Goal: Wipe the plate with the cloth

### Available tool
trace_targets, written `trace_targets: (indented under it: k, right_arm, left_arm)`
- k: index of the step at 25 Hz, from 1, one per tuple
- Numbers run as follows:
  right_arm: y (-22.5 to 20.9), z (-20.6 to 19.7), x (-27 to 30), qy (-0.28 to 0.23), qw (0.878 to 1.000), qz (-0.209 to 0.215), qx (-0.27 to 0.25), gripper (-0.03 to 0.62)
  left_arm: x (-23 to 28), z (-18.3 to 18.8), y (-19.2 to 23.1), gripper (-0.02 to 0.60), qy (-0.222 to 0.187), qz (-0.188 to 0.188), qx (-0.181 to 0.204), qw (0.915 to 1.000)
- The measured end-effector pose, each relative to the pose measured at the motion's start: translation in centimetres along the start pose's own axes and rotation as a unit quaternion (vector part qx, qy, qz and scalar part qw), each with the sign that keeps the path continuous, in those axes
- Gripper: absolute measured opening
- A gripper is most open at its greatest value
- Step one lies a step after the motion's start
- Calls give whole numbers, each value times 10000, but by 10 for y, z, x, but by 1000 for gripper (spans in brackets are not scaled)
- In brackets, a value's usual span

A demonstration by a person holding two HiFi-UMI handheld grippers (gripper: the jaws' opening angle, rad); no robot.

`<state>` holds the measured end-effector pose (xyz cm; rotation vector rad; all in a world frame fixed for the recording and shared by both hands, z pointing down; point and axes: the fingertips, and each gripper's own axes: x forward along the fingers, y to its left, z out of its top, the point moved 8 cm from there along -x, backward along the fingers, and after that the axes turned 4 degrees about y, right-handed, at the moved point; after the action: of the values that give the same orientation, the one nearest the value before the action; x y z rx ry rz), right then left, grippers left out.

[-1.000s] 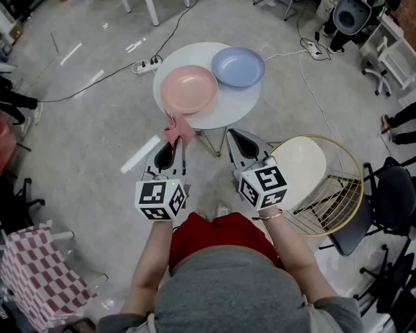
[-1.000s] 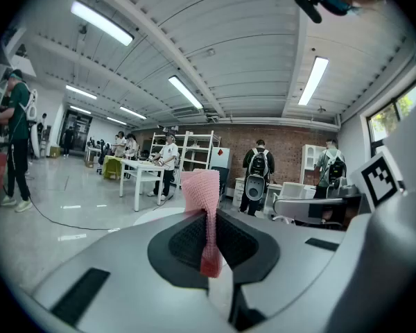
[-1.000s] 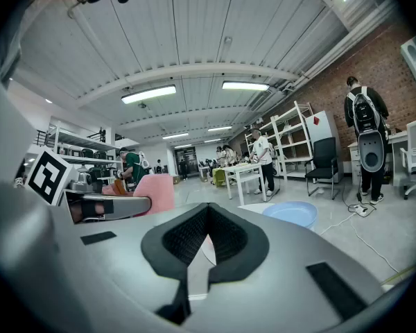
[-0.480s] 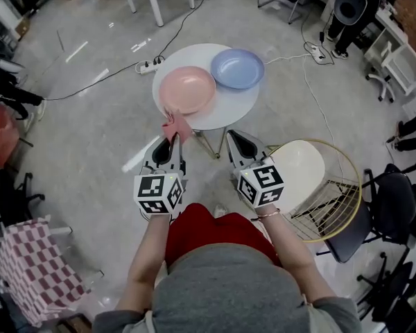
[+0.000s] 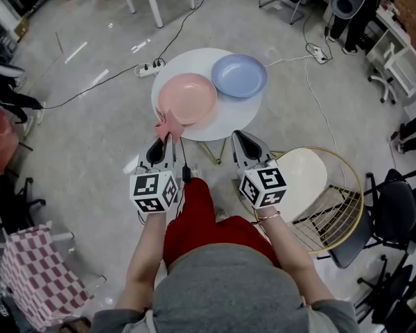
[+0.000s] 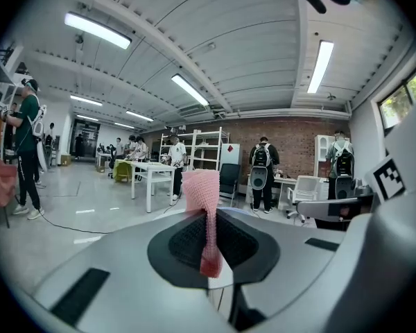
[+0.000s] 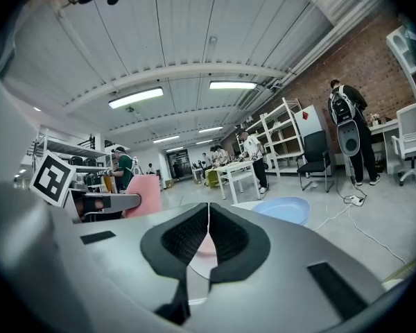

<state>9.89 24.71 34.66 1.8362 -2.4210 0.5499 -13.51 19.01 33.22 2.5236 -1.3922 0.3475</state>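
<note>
Holding the cloth (image 5: 168,125) in my left gripper (image 5: 166,141), jaws pinched shut on its lower end with the rest standing loose above, I have it just short of the table's (image 5: 225,111) near-left edge, where the pink plate (image 5: 187,99) sits (a blue plate (image 5: 239,75) lies just beside it, farther right). My right gripper (image 5: 240,137) is closed on nothing, off the near edge. The cloth looks soft and floppy, so this low pinch suits dragging it; the plate seems light and slippery, so I'd steady its rim.

Wears a grey top (image 5: 225,290), red trousers (image 5: 194,217) (bracelet (image 5: 270,216) too).
</note>
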Motion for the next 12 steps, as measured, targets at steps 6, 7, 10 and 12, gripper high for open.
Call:
trace_targets:
  k: [6, 7, 10, 12]
  right_arm:
    - [-10, 8, 63, 61, 9999, -83, 64, 29]
    - [-12, 11, 76, 79, 9999, -91, 73, 29]
    - [-17, 22, 112, 168, 9996, -205, 73, 29]
    - [-23, 29, 135, 220, 9992, -324, 91, 29]
  left_arm:
    - [56, 5, 44, 26, 89, -101, -83, 9999]
    - [67, 7, 53, 27, 123, -123, -95, 9998]
    - [100, 11, 77, 28, 294, -239, -166, 9991]
    - [123, 14, 90, 26, 413, -365, -169, 9983]
